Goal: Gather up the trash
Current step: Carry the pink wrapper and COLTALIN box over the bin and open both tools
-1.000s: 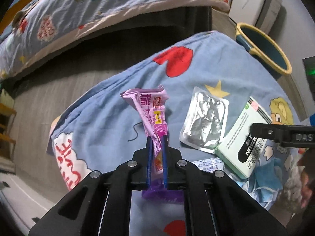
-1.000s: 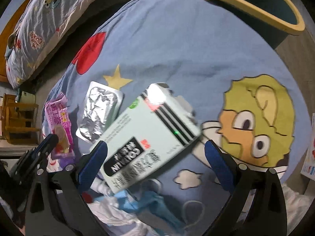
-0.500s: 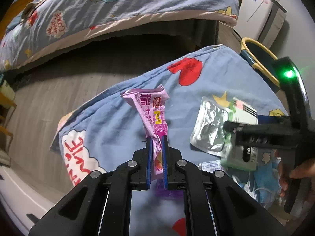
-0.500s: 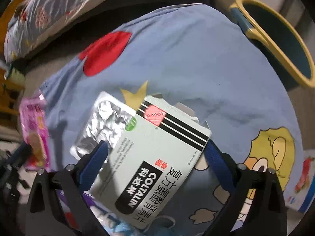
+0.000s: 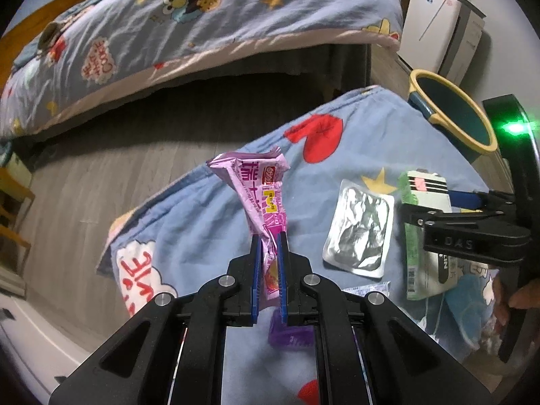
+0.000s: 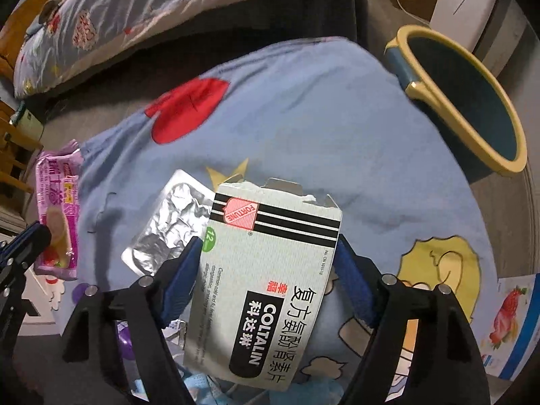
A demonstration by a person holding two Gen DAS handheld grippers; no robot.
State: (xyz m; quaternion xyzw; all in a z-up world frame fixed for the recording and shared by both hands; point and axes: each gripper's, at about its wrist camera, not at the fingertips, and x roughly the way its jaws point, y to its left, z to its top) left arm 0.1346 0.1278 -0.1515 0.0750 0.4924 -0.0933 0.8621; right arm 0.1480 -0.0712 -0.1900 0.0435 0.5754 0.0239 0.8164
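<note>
My left gripper [image 5: 269, 236] pinches the pink snack wrapper [image 5: 261, 195], and my right gripper [image 6: 266, 253] is closing on the medicine box [image 6: 266, 276] above the blue blanket [image 6: 303, 128]. Nothing is in the bin [image 6: 472, 101] yet. The foil blister pack [image 5: 361, 229] is left.

The blue blanket [image 6: 320, 108] lies bare between the medicine box [image 6: 266, 270] and the yellow-rimmed bin [image 6: 472, 101], while the foil blister [image 6: 168, 226] lies just left of the box and the bed [image 5: 202, 23] closes the far side.
</note>
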